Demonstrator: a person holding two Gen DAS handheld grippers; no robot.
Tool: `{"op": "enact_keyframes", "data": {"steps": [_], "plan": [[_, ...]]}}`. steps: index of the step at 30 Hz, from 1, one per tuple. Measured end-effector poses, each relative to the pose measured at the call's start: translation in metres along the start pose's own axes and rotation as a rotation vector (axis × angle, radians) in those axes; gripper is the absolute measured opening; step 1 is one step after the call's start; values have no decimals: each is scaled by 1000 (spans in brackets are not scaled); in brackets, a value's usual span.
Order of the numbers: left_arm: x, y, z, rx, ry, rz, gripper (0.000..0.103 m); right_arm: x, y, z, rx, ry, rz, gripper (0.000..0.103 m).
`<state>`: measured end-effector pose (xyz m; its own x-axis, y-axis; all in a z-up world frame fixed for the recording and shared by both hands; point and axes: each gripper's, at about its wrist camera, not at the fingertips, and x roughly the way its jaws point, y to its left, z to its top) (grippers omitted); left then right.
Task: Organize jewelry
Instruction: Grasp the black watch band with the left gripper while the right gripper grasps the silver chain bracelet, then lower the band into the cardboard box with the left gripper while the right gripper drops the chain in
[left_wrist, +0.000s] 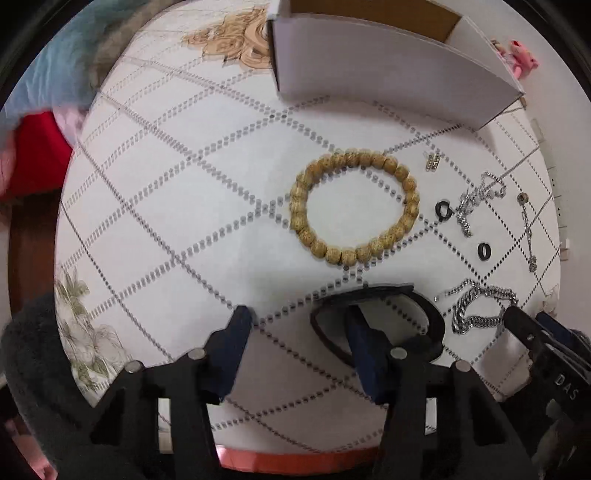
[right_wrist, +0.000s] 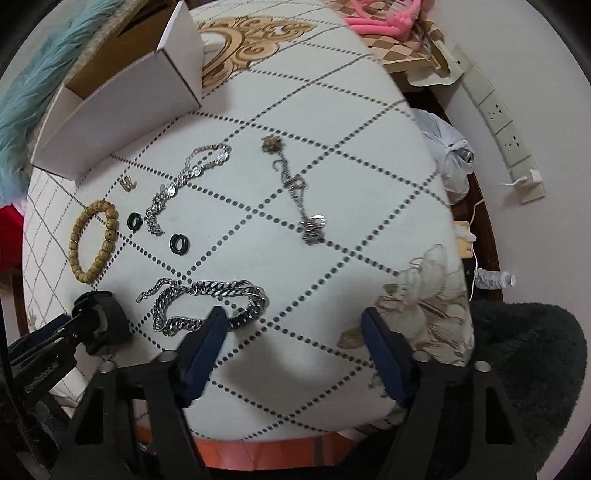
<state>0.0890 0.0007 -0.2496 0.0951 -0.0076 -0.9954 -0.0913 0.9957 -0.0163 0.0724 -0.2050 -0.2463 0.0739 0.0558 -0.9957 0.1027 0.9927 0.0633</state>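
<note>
The left tool (left_wrist: 299, 325) stands with its jaws apart, low over the white dotted-diamond cloth of the counter (left_wrist: 166, 206). Its right-hand finger (left_wrist: 364, 347) reaches inside the loop of a dark bangle (left_wrist: 424, 314) lying on the cloth; whether the finger touches the bangle cannot be told. Nothing sits between the two fingers. Just ahead of this tool lies a ring of tan wooden beads, the bead bracelet (left_wrist: 354, 208), flat on the cloth. Further ahead stands an open white cardboard box (left_wrist: 388, 70).

The right tool (right_wrist: 295, 328) is also spread wide and grips nothing. Its left-hand finger (right_wrist: 207, 332) is over one end of a heavy silver curb chain (right_wrist: 207, 301), which lies coiled on the cloth just ahead and to the left. Beyond it lie two black rings (right_wrist: 178, 244), (right_wrist: 134, 221), a thin silver chain (right_wrist: 188, 177) and, more directly ahead of the tool, a charm chain (right_wrist: 295, 188). A small gold clasp piece (right_wrist: 127, 183) lies near the box's front wall. To the far right, off the counter, a wall power strip (right_wrist: 498, 118) is visible.
</note>
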Motion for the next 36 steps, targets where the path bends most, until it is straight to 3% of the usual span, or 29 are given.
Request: {"op": "enact_keyframes", "data": {"steps": [3,5,7,8,9,15,24,31,36], "plan": [[-4,-2,-3,41,-35,-1,13,0,9,0,-27,-45,-41,67],[-6,0,-6,51,-43,-3,10,1,12,0,-41,-78,-63,59],[-8,5,-9,48,-47,1,10,-1,18,-4,-69,-105,-64,38],[-5,9,-11,47,-54,1,10,-2,20,-6,-84,-114,-63,13],[-6,11,-14,45,-55,2,10,-3,23,-8,-91,-113,-65,8],[-23,30,-29,59,-85,9,8,-10,12,-17,-33,-109,31,7],[-91,56,-29,49,-181,-46,8,-80,22,-12,-52,-220,164,6],[-142,51,4,41,-282,-108,8,-139,37,19,-104,-318,246,2],[-152,35,58,38,-340,-116,8,-174,54,56,-144,-397,283,2]]}}
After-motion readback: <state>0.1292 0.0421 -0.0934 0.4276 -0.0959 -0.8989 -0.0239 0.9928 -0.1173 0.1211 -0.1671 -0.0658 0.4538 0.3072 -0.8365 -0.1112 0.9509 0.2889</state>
